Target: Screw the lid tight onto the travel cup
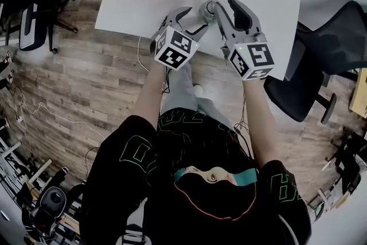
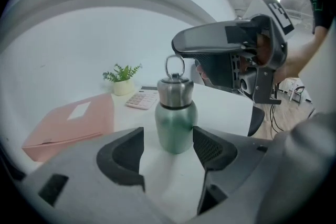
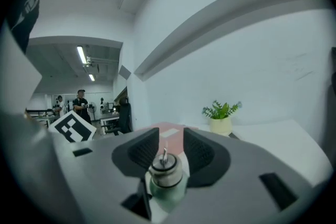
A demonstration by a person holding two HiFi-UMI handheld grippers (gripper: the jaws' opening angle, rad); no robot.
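Left claw [image 2: 168,132] open astride the travel cup [image 2: 176,126]; right claw [image 3: 170,135] half-open, empty, above its lid [image 3: 167,170].

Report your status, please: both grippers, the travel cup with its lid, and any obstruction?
Left gripper open, flanking travel cup, not clamped. Right gripper part open over lid, no grip seen. Lid on, travel cup upright on table. Calculator, folder behind it.

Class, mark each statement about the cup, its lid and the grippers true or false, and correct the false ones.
1. The cup stands upright on the table. True.
2. The lid lies beside the cup. False: it sits on the cup.
3. The left gripper clamps the cup. False: its jaws stand apart, clear of it.
4. A potted plant stands on the table. True.
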